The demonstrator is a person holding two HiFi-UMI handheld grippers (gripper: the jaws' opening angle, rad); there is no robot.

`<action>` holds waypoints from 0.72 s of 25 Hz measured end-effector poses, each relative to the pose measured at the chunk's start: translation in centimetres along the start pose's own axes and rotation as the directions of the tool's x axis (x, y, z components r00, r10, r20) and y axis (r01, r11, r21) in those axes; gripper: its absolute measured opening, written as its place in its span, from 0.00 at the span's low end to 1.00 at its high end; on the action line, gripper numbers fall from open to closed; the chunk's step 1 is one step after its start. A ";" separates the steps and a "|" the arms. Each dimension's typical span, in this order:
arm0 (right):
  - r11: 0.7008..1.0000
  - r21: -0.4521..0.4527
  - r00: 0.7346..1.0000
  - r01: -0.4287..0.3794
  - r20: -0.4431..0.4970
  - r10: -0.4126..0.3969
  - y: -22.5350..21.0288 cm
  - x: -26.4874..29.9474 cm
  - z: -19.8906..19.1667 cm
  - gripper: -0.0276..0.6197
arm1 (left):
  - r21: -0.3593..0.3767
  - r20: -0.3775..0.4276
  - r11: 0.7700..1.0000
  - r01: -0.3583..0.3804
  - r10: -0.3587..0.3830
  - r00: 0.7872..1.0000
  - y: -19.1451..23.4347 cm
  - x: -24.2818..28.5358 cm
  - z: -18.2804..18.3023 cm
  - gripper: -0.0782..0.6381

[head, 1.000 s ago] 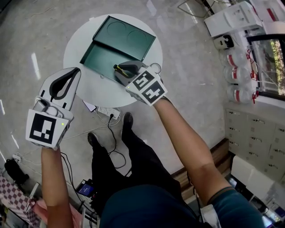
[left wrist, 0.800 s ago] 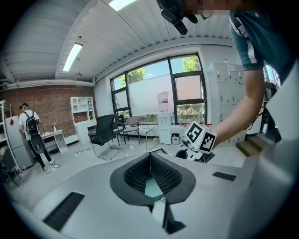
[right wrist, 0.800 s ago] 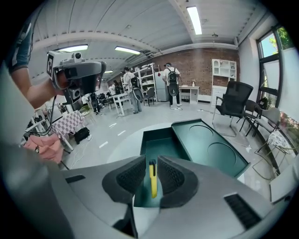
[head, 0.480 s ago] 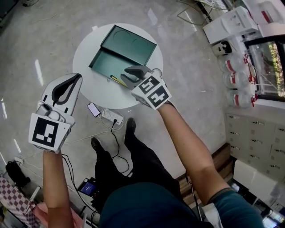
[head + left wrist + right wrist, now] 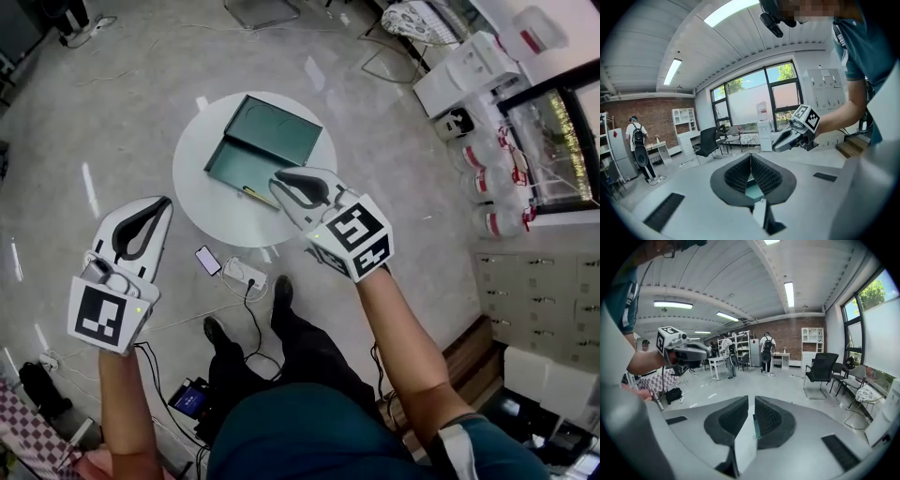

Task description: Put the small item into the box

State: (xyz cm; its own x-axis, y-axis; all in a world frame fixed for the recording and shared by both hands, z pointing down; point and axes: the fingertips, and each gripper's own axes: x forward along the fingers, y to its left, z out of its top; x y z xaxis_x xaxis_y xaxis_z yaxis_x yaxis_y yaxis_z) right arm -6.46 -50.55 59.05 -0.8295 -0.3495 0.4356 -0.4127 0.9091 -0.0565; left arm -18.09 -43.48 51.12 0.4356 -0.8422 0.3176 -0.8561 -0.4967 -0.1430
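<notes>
1. Box (image 5: 267, 133): a green box lies open on a round white table (image 5: 208, 204), its lid folded back on the far side.
2. Item (image 5: 253, 192): a thin yellow-and-dark stick lies flat along the near edge of the box. Whether it sits inside the rim or just outside cannot be told.
3. Right gripper (image 5: 278, 178): it is held above the near right corner of the box, tips pointing toward the box. In the right gripper view its fingers (image 5: 768, 418) stand a narrow slit apart with nothing between them. The item lies just beside the tips in the head view, to their left and nearer the person, free of both fingers.
4. Left gripper (image 5: 167, 201): it is held well to the left of the box, off the table and over the floor. In the left gripper view its fingers (image 5: 736, 176) meet at the tips and hold nothing. The item is well apart from them.
5. Floor, on the person's side of the box: a phone (image 5: 208, 260) and a power strip (image 5: 246, 274) lie just past the table's edge.
</notes>
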 end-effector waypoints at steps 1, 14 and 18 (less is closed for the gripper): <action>1.000 -0.001 1.000 0.006 0.021 -0.006 1.0 -1.2 1.3 0.14 | 0.002 0.007 1.000 -0.001 0.001 1.000 -0.3 -1.3 0.7 0.14; 0.999 0.036 0.971 0.004 0.241 -0.013 11.0 -14.2 16.1 0.12 | 0.024 0.064 0.999 -0.032 0.031 0.997 -2.0 -14.6 10.5 0.14; 0.999 -0.012 0.960 0.042 0.276 -0.037 15.0 -17.5 19.0 0.10 | 0.037 0.098 0.998 -0.059 0.055 0.994 -2.4 -19.6 12.3 0.14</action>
State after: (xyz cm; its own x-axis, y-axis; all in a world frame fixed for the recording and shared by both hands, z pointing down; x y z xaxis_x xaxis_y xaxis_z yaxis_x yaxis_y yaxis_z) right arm -5.29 -35.10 33.54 -0.8852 -0.4320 0.1725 -0.4426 0.8963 -0.0268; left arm -21.18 -28.32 33.69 0.4126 -0.8849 0.2162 -0.8694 -0.4534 -0.1964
